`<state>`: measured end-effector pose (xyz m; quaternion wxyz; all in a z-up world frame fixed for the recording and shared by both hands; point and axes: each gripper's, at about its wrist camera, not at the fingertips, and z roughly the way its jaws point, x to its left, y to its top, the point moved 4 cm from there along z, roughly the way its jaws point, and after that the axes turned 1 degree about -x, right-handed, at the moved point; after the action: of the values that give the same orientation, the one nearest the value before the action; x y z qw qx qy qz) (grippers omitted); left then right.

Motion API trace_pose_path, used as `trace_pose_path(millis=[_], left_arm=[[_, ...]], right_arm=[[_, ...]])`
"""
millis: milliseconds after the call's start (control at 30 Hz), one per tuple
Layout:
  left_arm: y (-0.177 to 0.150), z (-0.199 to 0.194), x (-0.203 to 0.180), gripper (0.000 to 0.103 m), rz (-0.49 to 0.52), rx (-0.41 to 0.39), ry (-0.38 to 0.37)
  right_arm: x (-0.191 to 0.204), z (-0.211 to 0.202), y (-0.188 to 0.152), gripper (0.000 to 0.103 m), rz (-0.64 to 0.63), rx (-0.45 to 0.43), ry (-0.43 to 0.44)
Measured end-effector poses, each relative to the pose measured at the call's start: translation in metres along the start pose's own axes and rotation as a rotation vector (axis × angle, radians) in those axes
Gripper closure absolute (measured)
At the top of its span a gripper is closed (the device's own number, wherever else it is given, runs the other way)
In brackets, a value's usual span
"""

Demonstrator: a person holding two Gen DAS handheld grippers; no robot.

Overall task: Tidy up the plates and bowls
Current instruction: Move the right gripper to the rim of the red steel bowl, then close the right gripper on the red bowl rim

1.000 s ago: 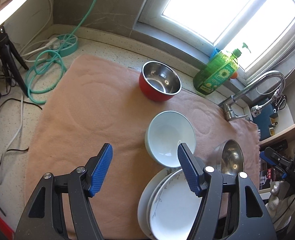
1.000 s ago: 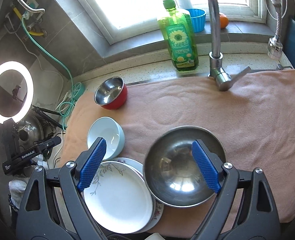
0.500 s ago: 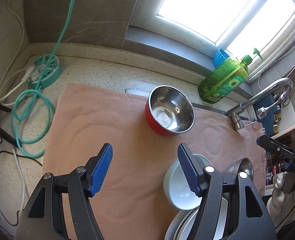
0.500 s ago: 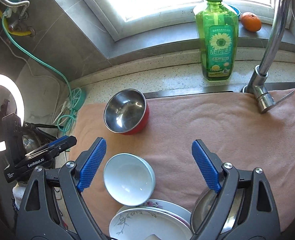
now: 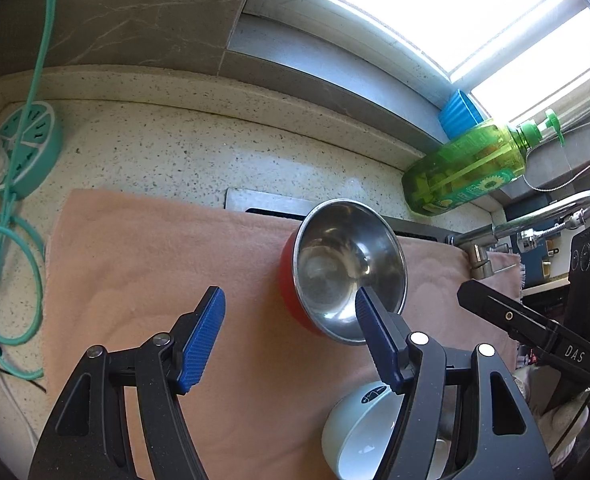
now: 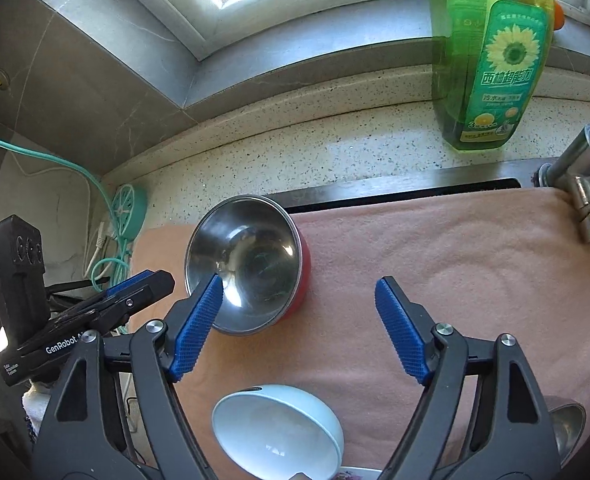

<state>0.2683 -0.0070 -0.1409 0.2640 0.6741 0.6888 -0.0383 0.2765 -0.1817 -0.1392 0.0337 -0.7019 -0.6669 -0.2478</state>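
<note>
Left wrist: left gripper hanging spread and empty, right pad sitting over the red steel bowl rim; pale bowl lying just below. Looks like the approach step; next move needs one pad inside the rim, one outside

Right wrist: right gripper jaws just been narrowing, nothing between them, red bowl at the left pad. Peach towel covering speckled counter, soap bottle standing under the window

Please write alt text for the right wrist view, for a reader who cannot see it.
Open blue-tipped tongs point down at a pink towel; their jaws have just been closing, with nothing between them. A red bowl with a steel inside sits beyond the left tip, a white bowl below, green soap bottle behind.
</note>
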Motion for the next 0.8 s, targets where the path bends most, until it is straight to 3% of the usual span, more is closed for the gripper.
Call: trace_pose_path(millis=[167, 400, 533, 600, 667, 733, 800], left_arm=[[0.008, 0.011, 0.005, 0.036, -0.013, 0.020, -0.028], [0.008, 0.022, 0.000, 0.040, 0.062, 0.038, -0.023], [0.010, 0.030, -0.005, 0.054, 0.085, 0.046, -0.026], [0.010, 0.034, -0.005, 0.061, 0.085, 0.051, -0.023], [0.009, 0.037, -0.004, 0.076, 0.071, 0.058, -0.032], [0.009, 0.039, -0.004, 0.083, 0.076, 0.057, -0.032], [0.009, 0.039, -0.004, 0.083, 0.080, 0.051, -0.030]], right_arm=[[-0.001, 0.023, 0.001, 0.046, 0.030, 0.049, 0.015], [-0.003, 0.038, 0.003, 0.061, 0.039, 0.069, 0.007], [0.000, 0.043, 0.003, 0.068, 0.018, 0.075, 0.000], [0.001, 0.046, 0.002, 0.080, 0.010, 0.089, 0.002], [0.002, 0.050, 0.001, 0.086, -0.004, 0.099, -0.012], [0.002, 0.053, 0.000, 0.090, -0.007, 0.103, -0.005], [0.001, 0.054, 0.000, 0.091, -0.005, 0.105, 0.002]])
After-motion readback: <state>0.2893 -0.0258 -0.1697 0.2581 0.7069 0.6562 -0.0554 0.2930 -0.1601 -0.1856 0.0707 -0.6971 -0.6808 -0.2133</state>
